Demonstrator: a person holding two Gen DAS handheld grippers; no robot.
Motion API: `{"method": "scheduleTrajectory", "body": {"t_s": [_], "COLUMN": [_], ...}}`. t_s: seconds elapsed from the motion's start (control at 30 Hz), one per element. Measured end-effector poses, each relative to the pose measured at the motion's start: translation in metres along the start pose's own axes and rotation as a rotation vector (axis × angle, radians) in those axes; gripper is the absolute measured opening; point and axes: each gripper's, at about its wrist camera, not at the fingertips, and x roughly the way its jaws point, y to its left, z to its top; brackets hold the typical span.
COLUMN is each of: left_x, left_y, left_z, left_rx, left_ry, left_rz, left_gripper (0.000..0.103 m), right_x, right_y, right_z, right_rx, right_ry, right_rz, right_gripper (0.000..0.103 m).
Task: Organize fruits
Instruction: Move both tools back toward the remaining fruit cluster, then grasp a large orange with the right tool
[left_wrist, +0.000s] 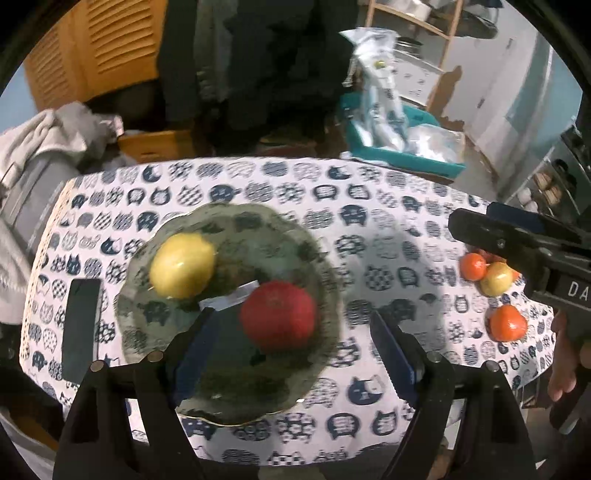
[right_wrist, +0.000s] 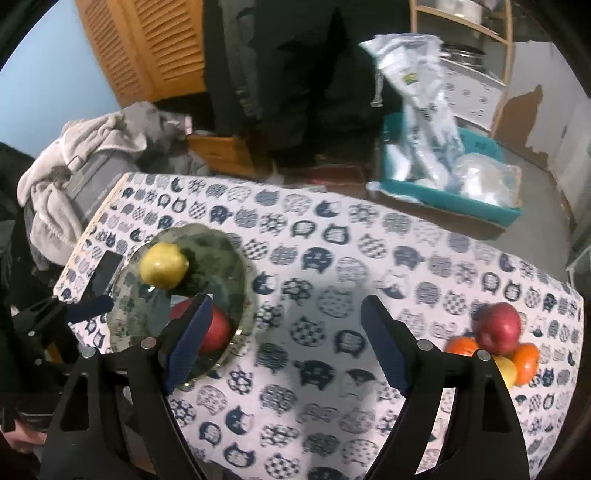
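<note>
A green glass plate (left_wrist: 184, 391) on the cat-print tablecloth holds a yellow apple (left_wrist: 183, 269) and a red apple (left_wrist: 279, 319). My left gripper (left_wrist: 291, 354) is open and empty, hovering over the plate's near side. The plate (right_wrist: 236, 280), yellow apple (right_wrist: 164, 268) and red apple (right_wrist: 218, 332) also show in the right wrist view. My right gripper (right_wrist: 284, 343) is open and empty above the table's middle; it also shows in the left wrist view (left_wrist: 491, 232). A pile with a red apple (right_wrist: 498, 326), oranges (right_wrist: 526, 362) and a yellow fruit (right_wrist: 506, 369) lies at the right.
A dark phone (left_wrist: 81, 328) lies left of the plate near the table's left edge. A teal box (right_wrist: 443, 199) with plastic bags stands beyond the far table edge. Grey cloths (right_wrist: 92, 147) are piled at the far left. The pile also shows in the left wrist view (left_wrist: 496, 280).
</note>
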Motion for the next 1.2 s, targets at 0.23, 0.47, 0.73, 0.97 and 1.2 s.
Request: {"method": "scheduleTrajectory", "body": {"t_s": [0.23, 0.47, 0.73, 0.97, 1.2], "left_x": [-0.008, -0.010, -0.010, -0.006, 0.007], "left_y": [-0.038, -0.071, -0.104, -0.131, -0.155], "left_z": [0.003, 0.005, 0.007, 0.008, 0.007], "left_rx": [0.067, 0.118, 0.154, 0.186, 0.217], "left_ry": [-0.014, -0.014, -0.005, 0.004, 0.027], "left_rz": [-0.027, -0.051, -0.088, -0.122, -0.149], "left_gripper": [0.085, 0.085, 0.085, 0.085, 0.085], "right_x": [-0.031, -0.056, -0.078, -0.092, -0.097], "right_y": [-0.037, -0.074, -0.115, -0.153, -0.182], "right_z": [-0.010, -0.023, -0.038, -0.053, -0.073], "right_rx": [0.049, 0.100, 0.152, 0.212, 0.261], "right_ry": [-0.031, -0.058, -0.066, -0.073, -0.058], "right_rz": [-0.047, -0.094, -0.135, -0.177, -0.209], "right_gripper": [0.083, 0.085, 0.086, 0.087, 0.087]}}
